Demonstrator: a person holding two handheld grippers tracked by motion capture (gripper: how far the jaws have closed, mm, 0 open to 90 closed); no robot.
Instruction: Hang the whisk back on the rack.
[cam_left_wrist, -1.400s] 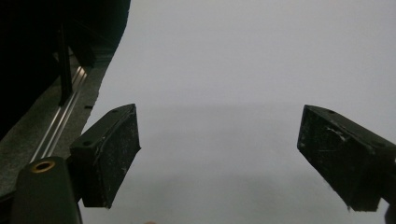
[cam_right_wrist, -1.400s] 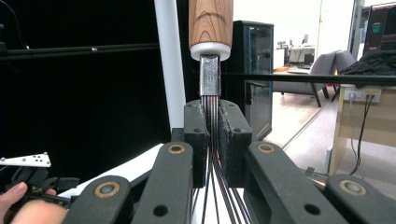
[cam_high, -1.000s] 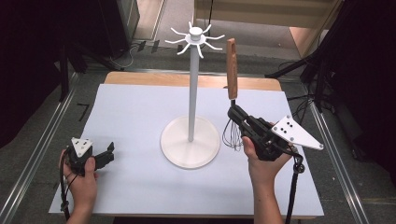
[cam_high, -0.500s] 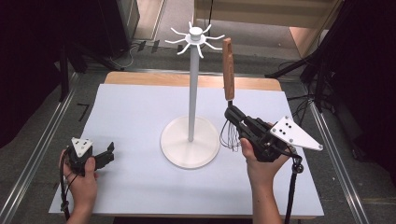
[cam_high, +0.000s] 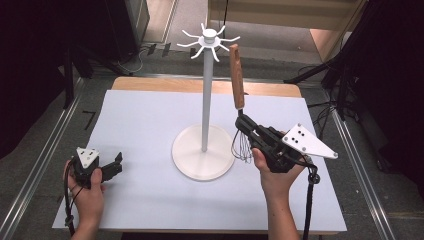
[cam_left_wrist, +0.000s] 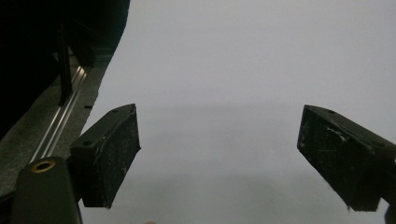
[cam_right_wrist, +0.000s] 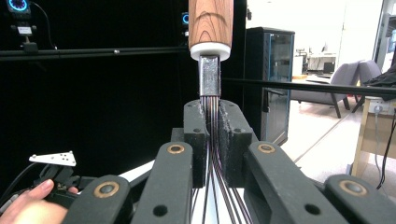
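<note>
A whisk stands upright with its wooden handle (cam_high: 237, 75) on top and its wire loops (cam_high: 242, 145) below, just right of a white hook stand (cam_high: 205, 100). My right gripper (cam_high: 242, 122) is shut on the wires right under the handle's metal collar. In the right gripper view the jaws (cam_right_wrist: 213, 121) pinch the wire bundle, and the handle (cam_right_wrist: 210, 21) rises above them. The handle's top is close beside the stand's ring of hooks (cam_high: 210, 37). My left gripper (cam_high: 117, 164) rests low at the table's left front. Its jaws (cam_left_wrist: 219, 140) stand wide open over bare white table.
The stand's round base (cam_high: 202, 159) sits mid-table on the white sheet (cam_high: 150, 120). Metal rails (cam_high: 45, 165) run along the floor on both sides. The right gripper view catches the left hand and its gripper (cam_right_wrist: 51, 158) at lower left.
The whisk's handle has tipped slightly left, nearer the stand's hooks. The left gripper has not moved.
</note>
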